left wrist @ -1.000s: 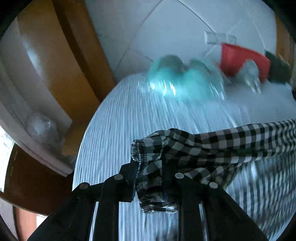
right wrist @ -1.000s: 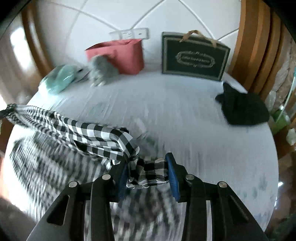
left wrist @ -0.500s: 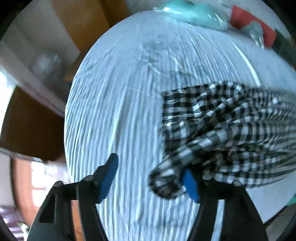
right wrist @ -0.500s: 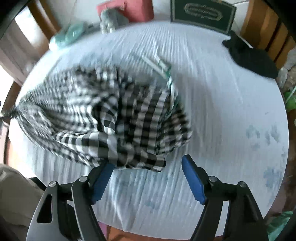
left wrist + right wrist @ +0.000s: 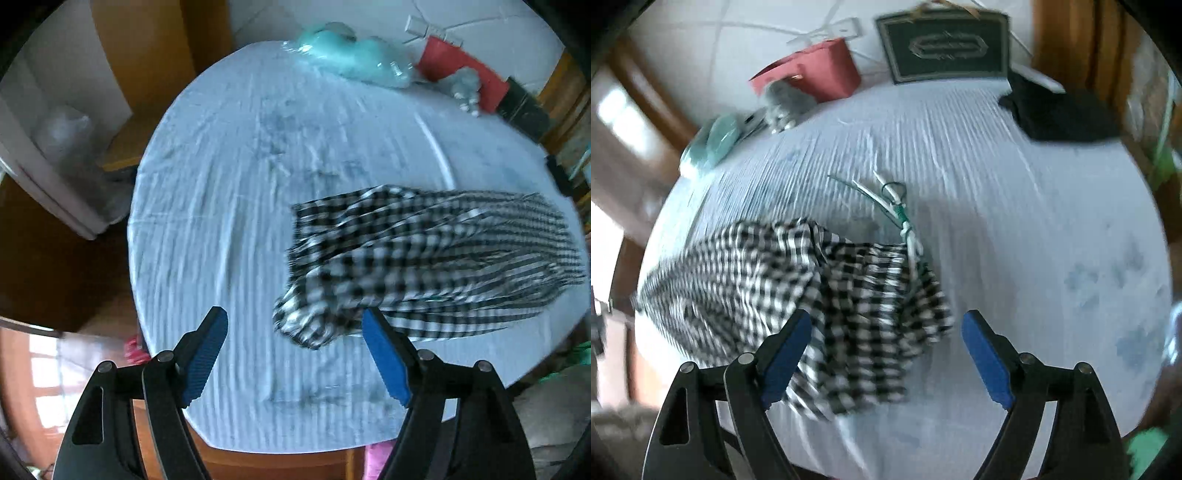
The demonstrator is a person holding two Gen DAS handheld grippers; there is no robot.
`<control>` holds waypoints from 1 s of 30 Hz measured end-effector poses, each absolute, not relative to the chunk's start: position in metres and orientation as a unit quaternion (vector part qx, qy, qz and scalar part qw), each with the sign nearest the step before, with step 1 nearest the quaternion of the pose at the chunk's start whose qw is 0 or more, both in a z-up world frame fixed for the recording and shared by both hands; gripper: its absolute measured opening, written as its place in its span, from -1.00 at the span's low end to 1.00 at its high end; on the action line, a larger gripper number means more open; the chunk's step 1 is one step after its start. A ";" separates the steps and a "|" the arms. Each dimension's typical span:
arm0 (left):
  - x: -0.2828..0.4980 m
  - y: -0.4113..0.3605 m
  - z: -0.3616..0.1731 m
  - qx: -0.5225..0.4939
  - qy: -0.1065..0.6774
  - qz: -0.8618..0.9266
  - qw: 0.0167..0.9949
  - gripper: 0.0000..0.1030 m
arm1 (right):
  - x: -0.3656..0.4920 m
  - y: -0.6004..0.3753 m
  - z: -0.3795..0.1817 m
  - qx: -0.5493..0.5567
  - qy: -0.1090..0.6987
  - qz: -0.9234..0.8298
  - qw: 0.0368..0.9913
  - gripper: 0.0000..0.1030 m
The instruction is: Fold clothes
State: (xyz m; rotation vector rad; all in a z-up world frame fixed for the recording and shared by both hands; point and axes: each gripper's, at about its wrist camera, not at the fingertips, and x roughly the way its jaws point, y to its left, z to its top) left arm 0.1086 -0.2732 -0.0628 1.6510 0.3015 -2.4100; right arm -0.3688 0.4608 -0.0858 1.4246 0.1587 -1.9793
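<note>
While both tongs gape empty, one checked garment [image 5: 424, 254] lies rumpled

one checked garment [image 5: 827, 295], two bags (red [image 5: 820, 74], green [image 5: 945, 46])

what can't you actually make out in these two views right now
- Black-and-white checked garment: motion blur in both wrist views hides its type and how its folds lie.
- Its near edge, right wrist view: partly covered by the right gripper's left finger.
- Gold emblem on the dark green bag: too blurred to read.
- Grey fuzzy object by the red paper bag: unidentifiable, blurred.
- Black cloth: shape unclear.
</note>
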 end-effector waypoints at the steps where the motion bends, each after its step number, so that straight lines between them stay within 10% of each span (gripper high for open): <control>1: 0.109 -0.275 -0.061 0.553 0.105 -0.821 0.102 0.48 | -0.370 0.455 -0.092 0.557 0.051 -0.757 0.338 0.62; 7: 0.094 -0.302 -0.060 0.515 0.154 -0.828 0.158 0.48 | -0.374 0.414 -0.142 0.606 0.085 -0.743 0.269 0.62; 10: 0.075 -0.305 -0.077 0.518 0.161 -0.821 0.178 0.48 | -0.361 0.390 -0.158 0.610 0.170 -0.737 0.236 -0.01; 15: 0.048 -0.294 -0.119 0.551 0.175 -0.799 0.165 0.48 | -0.357 0.395 -0.151 0.599 0.177 -0.747 0.227 -0.01; 19: 0.031 -0.282 -0.149 0.583 0.159 -0.777 0.174 0.47 | -0.358 0.407 -0.154 0.599 0.167 -0.750 0.224 0.52; 20: 0.028 -0.279 -0.155 0.588 0.160 -0.773 0.176 0.41 | -0.357 0.408 -0.158 0.599 0.170 -0.750 0.223 0.54; 21: 0.026 -0.275 -0.159 0.592 0.155 -0.769 0.185 -0.17 | -0.355 0.408 -0.163 0.599 0.175 -0.749 0.223 0.49; 22: 0.023 -0.270 -0.158 0.594 0.145 -0.768 0.192 -0.56 | -0.353 0.405 -0.165 0.598 0.183 -0.748 0.223 -0.04; 25: 0.017 -0.243 -0.127 0.556 0.063 -0.797 0.228 -0.56 | -0.337 0.394 -0.152 0.557 0.240 -0.765 0.216 -0.36; 30: 0.010 -0.230 -0.087 0.491 0.008 -0.835 0.249 -0.48 | -0.359 0.413 -0.110 0.497 0.230 -0.815 0.188 -0.35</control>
